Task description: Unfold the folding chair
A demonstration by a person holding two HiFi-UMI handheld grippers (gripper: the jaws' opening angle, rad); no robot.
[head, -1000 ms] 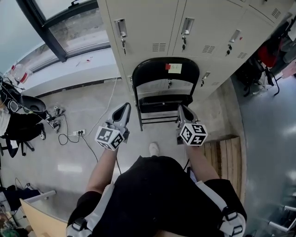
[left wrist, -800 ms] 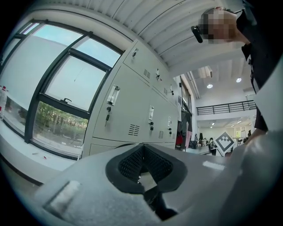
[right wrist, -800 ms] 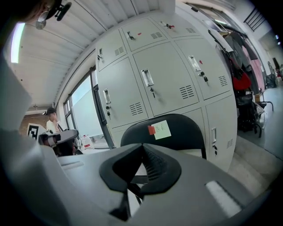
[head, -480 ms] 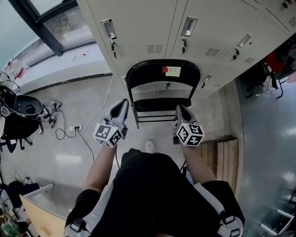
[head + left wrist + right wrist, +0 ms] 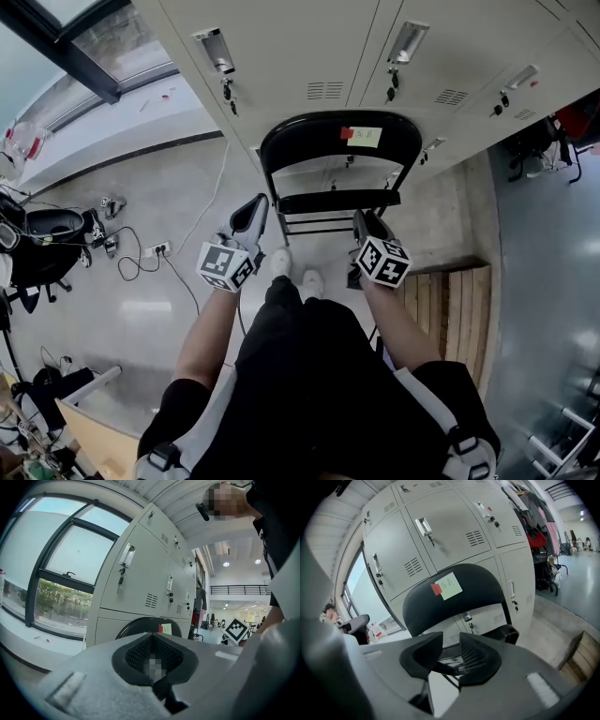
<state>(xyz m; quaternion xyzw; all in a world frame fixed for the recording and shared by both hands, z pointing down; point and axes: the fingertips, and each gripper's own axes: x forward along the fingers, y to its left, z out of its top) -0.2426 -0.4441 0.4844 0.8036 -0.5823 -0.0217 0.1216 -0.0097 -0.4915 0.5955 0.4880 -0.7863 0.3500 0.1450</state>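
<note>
The left tongs (image 5: 255, 208) are pressed fully together with nothing in them; their own view shows the two dark pads (image 5: 152, 656) meeting. The right tongs (image 5: 364, 220) have just been opening. Their jaws stand a little apart and grip nothing (image 5: 451, 651), and only the chair behind shows through the gap. In the head view the two tongs are level with each other, the left at 9 o'clock and the right at 3 o'clock of the chair's lower frame. Both are near it, and neither is seen touching it. The folding chair (image 5: 337, 141) is at 12 o'clock from the person. It is black, with its curved backrest against the lockers (image 5: 309, 47) and its seat showing only as a narrow dark band under the backrest. A red and a pale green sticky note (image 5: 364, 137) sit on the backrest, and they also face the right tongs' camera (image 5: 446, 587). A white shoe (image 5: 280, 262) stands on the floor at 5 o'clock of the left tongs. A wooden pallet (image 5: 459, 305) lies at 4 o'clock of the right tongs. Cables and a power strip (image 5: 155, 250) trail at 9 o'clock of the left tongs, and beyond them a window (image 5: 103, 56) is at 10 o'clock.
</note>
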